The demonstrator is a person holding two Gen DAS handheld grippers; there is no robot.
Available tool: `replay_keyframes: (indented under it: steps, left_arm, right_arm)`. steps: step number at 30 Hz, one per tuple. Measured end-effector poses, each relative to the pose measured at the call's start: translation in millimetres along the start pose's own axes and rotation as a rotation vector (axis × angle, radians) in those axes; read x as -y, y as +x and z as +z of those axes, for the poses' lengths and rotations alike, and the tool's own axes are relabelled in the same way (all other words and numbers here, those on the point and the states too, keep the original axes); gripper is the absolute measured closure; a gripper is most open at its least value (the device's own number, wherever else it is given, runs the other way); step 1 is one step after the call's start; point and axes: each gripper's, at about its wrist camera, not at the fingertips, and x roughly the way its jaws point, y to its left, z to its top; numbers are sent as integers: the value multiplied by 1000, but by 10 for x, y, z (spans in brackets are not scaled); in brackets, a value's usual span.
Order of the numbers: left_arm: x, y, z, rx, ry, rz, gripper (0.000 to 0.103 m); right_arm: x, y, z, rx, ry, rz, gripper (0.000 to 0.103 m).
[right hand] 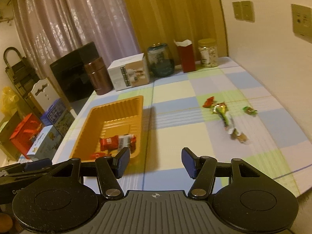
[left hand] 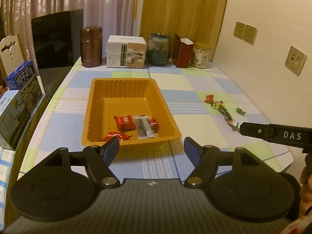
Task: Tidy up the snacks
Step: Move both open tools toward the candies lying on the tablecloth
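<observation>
An orange tray (left hand: 97,105) (right hand: 120,105) sits on the checked table and holds a red packet (left hand: 124,122) (right hand: 108,143), a clear dark-filled packet (left hand: 143,126), and red candies (left hand: 115,136). Loose snacks lie to the right: a red candy (left hand: 209,98) (right hand: 208,101), a long green packet (left hand: 226,114) (right hand: 226,117), and a small green candy (left hand: 240,111) (right hand: 249,110). My left gripper (left hand: 151,149) is open and empty just before the tray's near rim. My right gripper (right hand: 155,161) is open and empty, right of the tray; its side shows in the left wrist view (left hand: 273,132).
Along the back stand a brown flask (left hand: 91,46), a white box (left hand: 126,51), a glass jar (left hand: 159,49), a red carton (left hand: 182,51) and a nut jar (left hand: 200,55). Milk cartons (left hand: 17,101) sit left. The wall with sockets (left hand: 295,60) bounds the right.
</observation>
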Motion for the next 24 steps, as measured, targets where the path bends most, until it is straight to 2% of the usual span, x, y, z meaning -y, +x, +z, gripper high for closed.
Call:
replay_keyframes:
  steps: [5,24]
  left_arm:
    - [136,-29,10,8,15,-14,26]
    - [500,80,-1,-8,48,-80,21]
  right_arm:
    - [129,-129,-23,12,13,-26,44]
    - [641,-358,-98,33,87,-121,44]
